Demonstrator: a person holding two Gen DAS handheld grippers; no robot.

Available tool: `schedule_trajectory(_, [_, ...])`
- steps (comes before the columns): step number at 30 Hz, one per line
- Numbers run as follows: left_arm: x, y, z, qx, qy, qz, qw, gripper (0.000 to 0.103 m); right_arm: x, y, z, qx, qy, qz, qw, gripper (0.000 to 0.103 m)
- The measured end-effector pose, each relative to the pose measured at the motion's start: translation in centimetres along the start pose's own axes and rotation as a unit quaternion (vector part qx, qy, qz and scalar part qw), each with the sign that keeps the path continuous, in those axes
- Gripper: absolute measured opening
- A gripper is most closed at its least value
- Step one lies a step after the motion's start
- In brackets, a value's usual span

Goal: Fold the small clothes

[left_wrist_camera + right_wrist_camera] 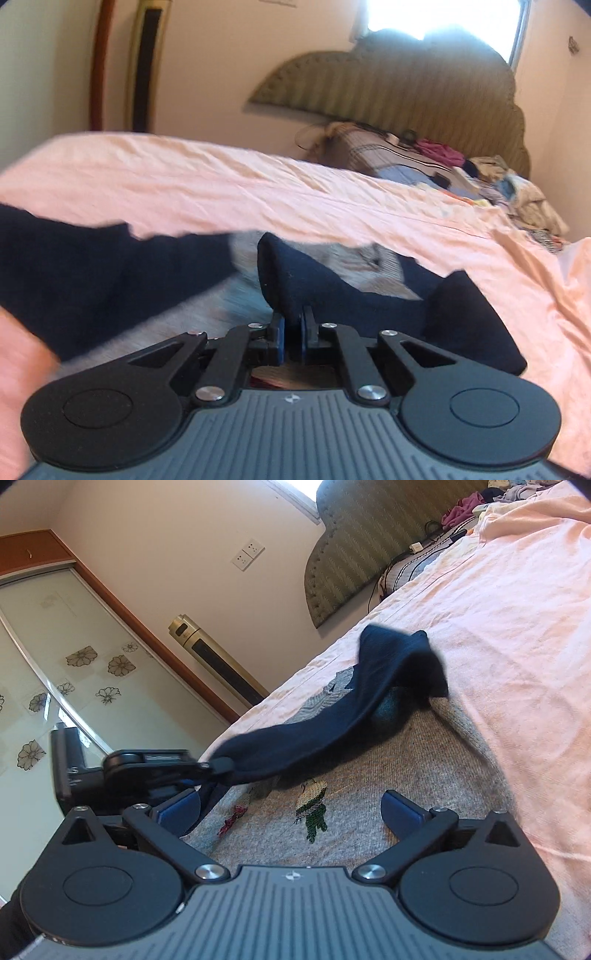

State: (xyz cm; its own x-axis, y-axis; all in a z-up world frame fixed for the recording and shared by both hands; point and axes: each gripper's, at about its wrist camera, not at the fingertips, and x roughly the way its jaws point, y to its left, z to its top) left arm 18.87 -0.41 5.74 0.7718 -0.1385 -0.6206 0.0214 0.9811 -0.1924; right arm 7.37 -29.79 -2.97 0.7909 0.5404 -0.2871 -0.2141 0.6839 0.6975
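Plainly, the task's thing is a small grey knitted sweater with a navy sleeve, spread on a pink bedsheet. In the right wrist view the grey body fills the centre, its weave coarse, with a green and white stitched motif just below the middle and a red one at 8 o'clock from it. The navy sleeve runs as a raised band from 9 o'clock up to 1 o'clock of the grey body, where it bunches into a dark hump at the shoulder. In the left wrist view the same garment is blurred: navy cloth spreads across the 9 o'clock side, and a folded navy end rises at the centre, with pale grey knit showing beyond it.

The left gripper has its jaws drawn nearly together, pinching that navy cloth between its blue pads. Seen from the right wrist view, the left gripper sits at 9 o'clock, clamped on the sleeve's end, which lifts clear of the grey body there.

The right gripper stands spread as wide as it goes, its blue pads well apart at 8 and 4 o'clock, low over the grey body. Nothing is caught between them; whether the pads touch the knit I cannot tell.
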Motion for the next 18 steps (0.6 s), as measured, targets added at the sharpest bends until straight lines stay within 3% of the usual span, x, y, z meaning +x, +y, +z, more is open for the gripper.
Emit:
schedule_trajectory(5, [0.5,3.0,-1.6,0.03,0.034,0.062,0.997,0.011,0.1,0.0,0.0,-0.003,0.002,-0.001,1.0,0.103])
schedule_trajectory(8, [-0.6,3.7,-2.5,0.013,0.015,0.107,0.994,0.012,-0.4,-0.1,0.3,0.008,-0.006,-0.005,1.0,0.102])
schedule_trajectory(10, [-2.1,4.0,-2.8,0.002,-0.023,0.09,0.9956,0.019,-1.1,0.6,1.4,0.01,-0.026,-0.022,0.999,0.103])
schedule_trajectory(11, [-2.6,4.0,-2.9,0.005,-0.042,0.073,0.9965,0.032,-1.3,1.2,2.4,0.004,-0.04,-0.02,0.999,0.103])
schedule_trajectory(12, [-2.6,3.6,-3.0,0.014,-0.054,0.056,0.9968,0.054,-1.2,1.8,3.5,-0.008,-0.051,-0.014,0.999,0.103])
schedule_trajectory(14, [-1.5,2.5,-2.9,0.036,-0.051,0.035,0.9975,0.075,1.1,2.9,6.3,-0.04,-0.05,-0.023,0.998,0.103])
schedule_trajectory(16, [0.7,1.7,-2.6,0.03,-0.02,0.003,0.9994,0.074,5.5,3.0,8.9,-0.064,0.002,-0.057,0.996,0.103])
schedule_trajectory(18, [3.0,1.9,-2.3,-0.002,0.023,-0.012,0.9997,0.074,10.9,2.3,10.3,-0.11,0.059,-0.129,0.984,0.103])
